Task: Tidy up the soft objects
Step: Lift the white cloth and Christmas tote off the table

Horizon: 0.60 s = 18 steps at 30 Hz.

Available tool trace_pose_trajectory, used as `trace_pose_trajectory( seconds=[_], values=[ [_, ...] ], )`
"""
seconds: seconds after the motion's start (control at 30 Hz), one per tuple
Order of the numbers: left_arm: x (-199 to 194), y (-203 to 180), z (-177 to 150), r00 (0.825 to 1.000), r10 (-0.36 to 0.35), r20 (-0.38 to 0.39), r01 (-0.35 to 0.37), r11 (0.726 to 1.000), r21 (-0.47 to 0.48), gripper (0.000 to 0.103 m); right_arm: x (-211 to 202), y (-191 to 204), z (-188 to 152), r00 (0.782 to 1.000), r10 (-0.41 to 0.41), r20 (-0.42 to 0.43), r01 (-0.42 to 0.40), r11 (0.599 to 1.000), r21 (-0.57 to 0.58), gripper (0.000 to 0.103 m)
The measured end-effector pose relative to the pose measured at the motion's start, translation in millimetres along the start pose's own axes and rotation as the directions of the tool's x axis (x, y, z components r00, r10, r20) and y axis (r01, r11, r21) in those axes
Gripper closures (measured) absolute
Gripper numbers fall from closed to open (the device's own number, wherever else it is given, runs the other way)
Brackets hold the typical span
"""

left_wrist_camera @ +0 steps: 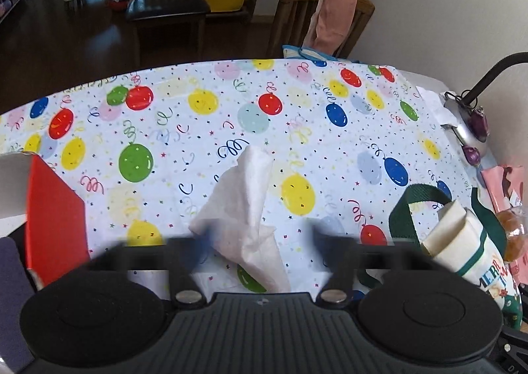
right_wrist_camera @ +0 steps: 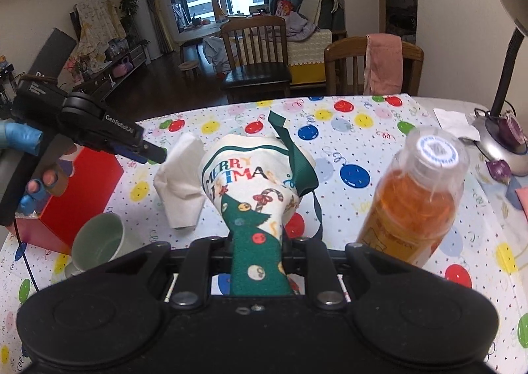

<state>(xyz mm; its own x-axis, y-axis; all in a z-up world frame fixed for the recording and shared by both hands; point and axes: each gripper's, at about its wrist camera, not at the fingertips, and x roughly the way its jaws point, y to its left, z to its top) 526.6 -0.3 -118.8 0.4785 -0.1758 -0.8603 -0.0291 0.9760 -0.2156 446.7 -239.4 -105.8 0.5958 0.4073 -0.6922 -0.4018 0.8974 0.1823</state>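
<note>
A crumpled white tissue lies on the balloon-print tablecloth. My left gripper is open, its blurred fingers either side of the tissue's near end, not closed on it. In the right wrist view the tissue sits just left of a Christmas stocking printed "MERRY" with a green loop. My right gripper is shut on the stocking's green lower part and holds it upright. The left gripper shows there, hovering left of the tissue. The stocking also shows at the right of the left wrist view.
A red box and a pale green mug stand at the left. A bottle of orange liquid stands at the right. A desk lamp base is at far right. Wooden chairs stand beyond the table.
</note>
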Motion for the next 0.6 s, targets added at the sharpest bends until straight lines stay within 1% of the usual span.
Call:
trace_pose_trajectory(
  seconds=[0.07, 0.1, 0.23, 0.3, 0.37, 0.43, 0.53, 0.57, 0.6],
  values=[
    [5, 0, -1, 1.000, -0.004, 0.012, 0.004, 1.000, -0.004, 0.013, 3, -2, -2, 1.000, 0.000, -0.008, 0.000, 1.000, 0.008, 0.085],
    [8, -1, 0, 1.000, -0.006, 0.006, 0.006, 1.000, -0.005, 0.013, 5, -4, -3, 1.000, 0.001, -0.013, 0.000, 1.000, 0.011, 0.085],
    [28, -1, 1, 0.999, 0.007, -0.047, -0.008, 1.000, -0.012, 0.013, 10, -6, -5, 1.000, 0.004, -0.025, -0.004, 1.000, 0.017, 0.085],
    [41, -4, 0, 0.996, 0.045, -0.079, -0.044, 0.999, 0.013, 0.013, 13, -6, -6, 1.000, 0.006, -0.030, -0.006, 1.000, 0.021, 0.085],
    [54, -6, -1, 0.989, 0.088, -0.121, -0.084, 0.996, 0.037, 0.013, 15, -6, -8, 0.999, 0.008, -0.035, -0.008, 1.000, 0.025, 0.085],
    [61, -8, -2, 0.985, 0.106, -0.135, -0.098, 0.993, 0.059, 0.013, 18, -5, -10, 0.999, 0.012, -0.041, -0.010, 1.000, 0.028, 0.085],
    [69, -11, -1, 0.978, 0.152, -0.142, -0.141, 0.986, 0.083, 0.014, 22, -7, -10, 0.999, 0.012, -0.047, -0.011, 1.000, 0.025, 0.085],
    [71, -11, -1, 0.977, 0.154, -0.146, -0.143, 0.986, 0.086, 0.015, 22, -7, -11, 0.999, 0.012, -0.048, -0.011, 1.000, 0.026, 0.085],
    [73, -11, -1, 0.977, 0.156, -0.146, -0.145, 0.986, 0.087, 0.023, 23, -7, -11, 0.999, 0.012, -0.049, -0.010, 1.000, 0.028, 0.085]
  ],
)
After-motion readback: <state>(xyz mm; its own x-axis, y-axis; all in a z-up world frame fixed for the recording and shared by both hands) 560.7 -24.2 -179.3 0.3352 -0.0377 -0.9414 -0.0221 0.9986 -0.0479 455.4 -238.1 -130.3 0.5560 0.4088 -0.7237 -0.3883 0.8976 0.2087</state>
